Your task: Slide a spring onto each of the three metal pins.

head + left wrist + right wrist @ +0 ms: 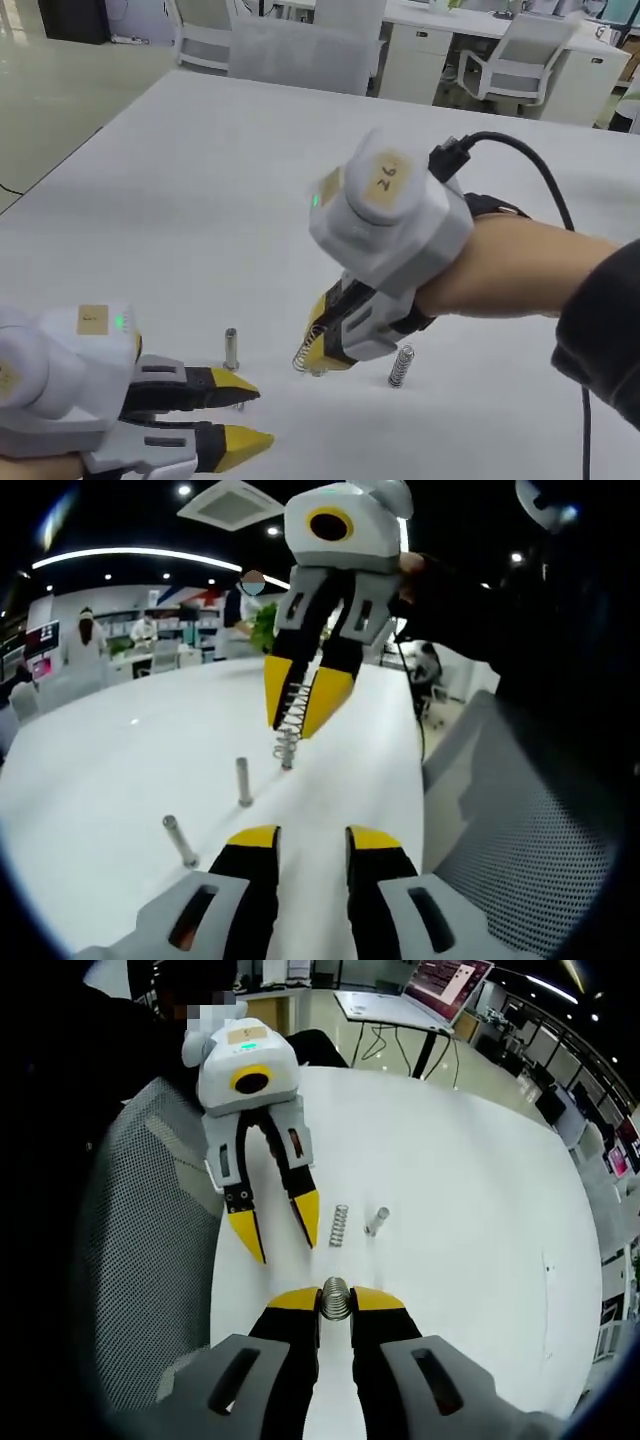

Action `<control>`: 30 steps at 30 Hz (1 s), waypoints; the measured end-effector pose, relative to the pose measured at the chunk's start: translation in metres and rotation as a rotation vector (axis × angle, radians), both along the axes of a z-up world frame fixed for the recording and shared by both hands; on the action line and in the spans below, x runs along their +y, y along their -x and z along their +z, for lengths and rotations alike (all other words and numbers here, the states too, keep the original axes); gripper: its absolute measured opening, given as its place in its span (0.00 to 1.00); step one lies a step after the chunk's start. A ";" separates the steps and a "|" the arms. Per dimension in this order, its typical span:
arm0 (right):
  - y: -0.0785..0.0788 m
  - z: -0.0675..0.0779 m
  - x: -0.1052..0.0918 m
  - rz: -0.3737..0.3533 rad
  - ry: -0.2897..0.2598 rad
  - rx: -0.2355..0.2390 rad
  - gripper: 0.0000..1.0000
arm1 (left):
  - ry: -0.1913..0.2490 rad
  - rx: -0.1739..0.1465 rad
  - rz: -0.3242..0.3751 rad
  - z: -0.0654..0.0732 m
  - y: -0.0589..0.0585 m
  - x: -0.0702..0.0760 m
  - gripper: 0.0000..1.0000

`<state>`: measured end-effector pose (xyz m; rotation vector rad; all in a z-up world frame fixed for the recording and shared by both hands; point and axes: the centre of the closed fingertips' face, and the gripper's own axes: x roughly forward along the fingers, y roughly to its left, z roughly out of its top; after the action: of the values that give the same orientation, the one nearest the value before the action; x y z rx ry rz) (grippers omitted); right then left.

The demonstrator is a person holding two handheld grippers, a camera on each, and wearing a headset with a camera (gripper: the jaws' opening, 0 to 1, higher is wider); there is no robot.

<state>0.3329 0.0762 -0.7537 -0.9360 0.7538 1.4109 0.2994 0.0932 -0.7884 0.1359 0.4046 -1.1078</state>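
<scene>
Between the yellow-tipped jaws of the right gripper (337,1306), a coiled wire spring (337,1294) sat clamped, tilted, its lower end close to the smooth white table (200,200). Just beside it a second spring (400,366) stood upright, and a short cylindrical steel pin (231,348) stood bare nearby, with another pin (181,841) nearer the left gripper (259,413), whose jaws were parted and empty

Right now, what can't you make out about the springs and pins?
Head view: the left gripper partly hides one pin.
Head view: the right gripper covers the held spring's lower end, so whether it sits on a pin is unclear.
Head view: the standing spring is too small to show any pin inside.
</scene>
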 end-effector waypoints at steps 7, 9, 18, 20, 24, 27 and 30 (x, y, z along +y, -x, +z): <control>-0.015 0.002 -0.013 -0.037 0.023 -0.027 0.08 | -0.001 0.003 0.001 -0.001 0.001 0.000 0.20; -0.020 0.004 -0.015 -0.043 0.031 -0.036 0.08 | -0.002 0.004 -0.001 -0.001 0.002 0.000 0.20; -0.041 -0.003 -0.017 -0.062 0.059 -0.046 0.08 | 0.001 0.001 0.004 0.000 0.002 0.001 0.20; -0.044 -0.007 -0.016 -0.065 0.066 -0.041 0.08 | 0.001 0.002 0.004 0.000 0.002 0.001 0.20; -0.050 -0.017 -0.016 -0.072 0.090 -0.034 0.08 | 0.001 0.003 0.005 0.000 0.002 0.001 0.20; -0.052 -0.022 -0.015 -0.073 0.096 -0.024 0.08 | -0.001 0.005 0.006 -0.001 0.002 0.001 0.20; -0.054 -0.027 -0.014 -0.073 0.100 -0.014 0.08 | -0.001 0.005 0.005 -0.001 0.002 0.000 0.20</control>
<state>0.3865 0.0624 -0.7804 -0.9845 0.8462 1.3115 0.2974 0.0936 -0.7893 0.1331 0.4096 -1.1033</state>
